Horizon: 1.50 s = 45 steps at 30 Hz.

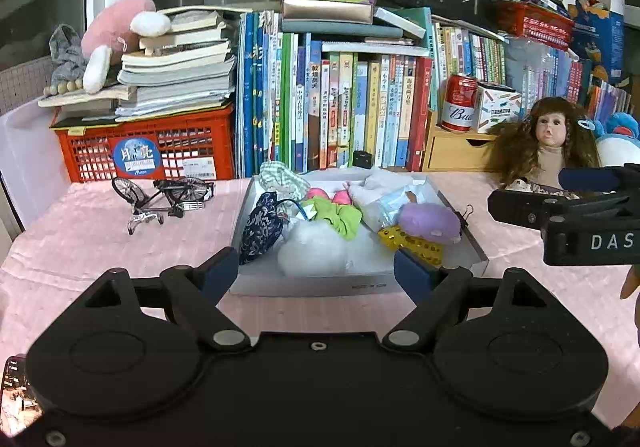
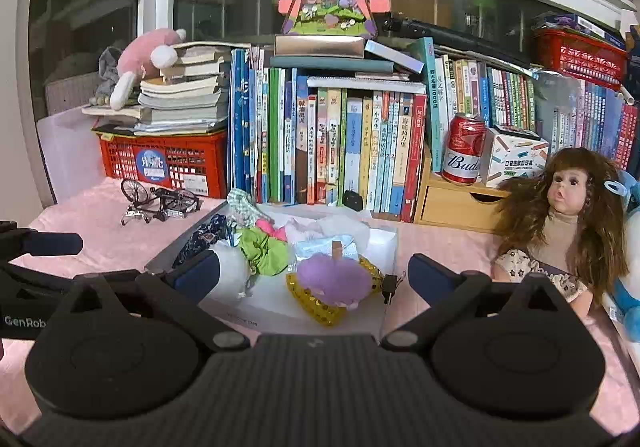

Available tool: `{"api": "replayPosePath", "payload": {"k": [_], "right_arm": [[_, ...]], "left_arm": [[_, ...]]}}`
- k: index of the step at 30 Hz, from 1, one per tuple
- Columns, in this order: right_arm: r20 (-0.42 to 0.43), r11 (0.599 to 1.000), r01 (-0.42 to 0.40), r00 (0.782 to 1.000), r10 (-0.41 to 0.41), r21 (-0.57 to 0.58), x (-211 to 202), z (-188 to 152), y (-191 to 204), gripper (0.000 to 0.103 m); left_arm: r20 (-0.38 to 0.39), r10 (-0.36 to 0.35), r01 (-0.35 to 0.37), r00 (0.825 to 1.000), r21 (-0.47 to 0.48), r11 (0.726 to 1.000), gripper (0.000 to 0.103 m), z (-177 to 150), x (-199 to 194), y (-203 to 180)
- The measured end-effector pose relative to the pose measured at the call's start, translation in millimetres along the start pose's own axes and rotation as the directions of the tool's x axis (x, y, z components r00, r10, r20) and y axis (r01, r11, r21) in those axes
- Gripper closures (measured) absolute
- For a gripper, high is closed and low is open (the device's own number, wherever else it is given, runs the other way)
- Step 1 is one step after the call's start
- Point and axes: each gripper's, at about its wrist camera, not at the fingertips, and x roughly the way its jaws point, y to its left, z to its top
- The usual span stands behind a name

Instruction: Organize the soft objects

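The bench (image 1: pixel 100 239), spread with a pink cloth, stretches ahead of both tools, and a long row of books (image 2: pixel 344 151) stands along its far edge. Straight ahead of the left hand-held gripper (image 1: pixel 316 275) lies a shallow white box (image 1: pixel 360 285) with the soft things heaped inside it. Its near wall is just beyond the blue pads, which stand wide apart and grip nothing. The right hand-held gripper (image 2: pixel 314 275) faces the same box from the right, its fingers also spread wide and empty; in the left wrist view it shows side-on at the right. A long-haired doll (image 2: pixel 560 231) sits on the bench to the right of the right hand-held gripper. Inside the box, a white fluffy ball (image 1: pixel 314 251) lies nearest the left tool. A dark blue patterned pouch (image 1: pixel 262 229) leans at the box's left side, and a green cloth (image 1: pixel 340 215) sits behind the ball. A purple plush (image 2: pixel 334 281) rests on a yellow sequined piece (image 2: pixel 316 307) at the near right corner. A small model bicycle (image 1: pixel 164 197) stands far left on the bench, and a red can (image 2: pixel 464 151) stands on a wooden drawer unit (image 2: pixel 452 207).
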Motion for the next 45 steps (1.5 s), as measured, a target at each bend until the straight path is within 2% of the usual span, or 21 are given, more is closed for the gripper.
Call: {"api": "replayPosePath", "payload": {"k": [18,29,37,45], "right_arm": [[0.120,0.998,0.000,0.993,-0.007,0.058,-30,-20,-6,0.000],[0.190,0.989,-0.042,0.982,0.014,0.141,-54,-36,-11,0.000],[0.237,0.985,-0.064,0.971,0.024,0.162,-68,-52,-12,0.000],[0.252,0.985,-0.066,0.968,0.024,0.161,-77,-70,-8,0.000]], "left_arm": [[0.025,-0.021,0.021,0.999,0.005,1.000,0.016,-21,-19,1],[0.068,-0.033,0.033,0.997,0.008,0.999,0.016,-33,-40,0],[0.083,-0.043,0.043,0.996,0.009,0.999,0.015,-44,-51,-1],[0.103,-0.042,0.041,0.994,0.009,0.999,0.015,-61,-64,0]]}}
